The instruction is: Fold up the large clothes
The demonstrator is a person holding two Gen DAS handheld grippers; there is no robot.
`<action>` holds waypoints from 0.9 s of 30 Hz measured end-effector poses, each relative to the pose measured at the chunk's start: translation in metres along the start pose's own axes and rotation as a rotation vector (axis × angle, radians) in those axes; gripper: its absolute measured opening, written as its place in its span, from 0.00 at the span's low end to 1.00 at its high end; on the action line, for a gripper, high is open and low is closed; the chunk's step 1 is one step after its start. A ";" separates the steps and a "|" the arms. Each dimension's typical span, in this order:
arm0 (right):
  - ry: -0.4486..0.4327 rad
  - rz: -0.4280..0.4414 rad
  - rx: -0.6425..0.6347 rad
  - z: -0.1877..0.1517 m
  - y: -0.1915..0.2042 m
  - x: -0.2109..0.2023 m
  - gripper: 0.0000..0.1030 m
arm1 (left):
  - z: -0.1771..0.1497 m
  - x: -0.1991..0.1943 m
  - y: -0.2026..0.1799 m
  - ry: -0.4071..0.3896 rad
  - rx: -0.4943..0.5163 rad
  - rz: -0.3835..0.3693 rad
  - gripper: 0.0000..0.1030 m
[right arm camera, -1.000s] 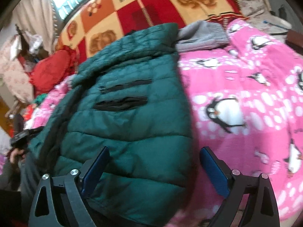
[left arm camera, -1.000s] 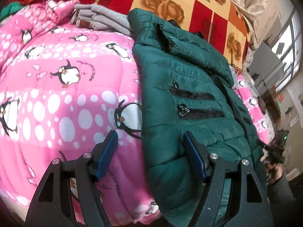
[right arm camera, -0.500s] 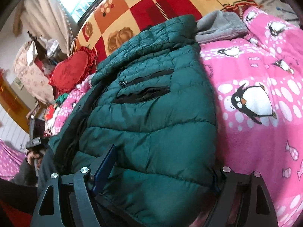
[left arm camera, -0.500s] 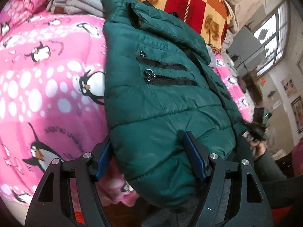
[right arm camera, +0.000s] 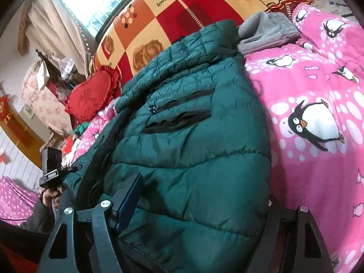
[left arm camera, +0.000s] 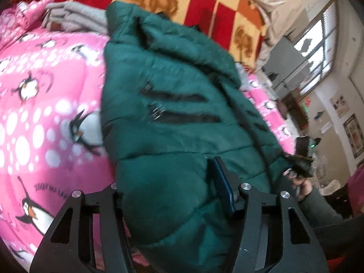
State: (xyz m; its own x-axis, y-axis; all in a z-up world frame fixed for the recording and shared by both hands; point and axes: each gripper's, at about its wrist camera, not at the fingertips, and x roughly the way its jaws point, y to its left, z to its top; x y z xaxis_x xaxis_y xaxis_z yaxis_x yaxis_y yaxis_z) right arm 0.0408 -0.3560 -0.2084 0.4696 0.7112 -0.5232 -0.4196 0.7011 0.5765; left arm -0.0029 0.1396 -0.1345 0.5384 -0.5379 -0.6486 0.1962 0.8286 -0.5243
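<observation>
Left wrist: left gripper (left arm camera: 168, 182) closed onto jacket (left arm camera: 173, 118).

The pink penguin blanket (right arm camera: 318, 95) beside the green jacket (right arm camera: 193, 141) lies bare and gives free room. At the far end, folded grey clothes (right arm camera: 266, 31) and a red heart cushion (right arm camera: 91, 95) stand in the way.

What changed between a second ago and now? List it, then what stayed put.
Both grippers moved in over the green jacket's near hem. The left gripper and right gripper, empty before, have just been closing, each with a thick fold of the hem between its fingers. The jacket's body, the grey clothes and the pink penguin blanket stayed where they were.
</observation>
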 end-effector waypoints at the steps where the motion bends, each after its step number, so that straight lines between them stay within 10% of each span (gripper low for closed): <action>1: 0.009 -0.009 -0.005 0.000 0.001 0.000 0.72 | -0.002 0.001 0.001 0.002 -0.001 0.021 0.54; 11: 0.007 -0.137 -0.062 -0.001 0.014 0.003 0.57 | -0.007 0.007 0.004 -0.020 -0.032 0.054 0.52; 27: -0.038 -0.087 -0.041 -0.007 0.006 -0.006 0.30 | -0.006 0.012 0.002 -0.015 -0.068 0.057 0.63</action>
State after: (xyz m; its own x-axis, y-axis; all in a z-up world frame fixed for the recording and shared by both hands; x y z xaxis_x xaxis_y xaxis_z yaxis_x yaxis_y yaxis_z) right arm 0.0304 -0.3556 -0.2062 0.5348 0.6455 -0.5453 -0.4069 0.7623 0.5033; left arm -0.0007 0.1335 -0.1463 0.5592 -0.4873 -0.6707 0.1089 0.8452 -0.5233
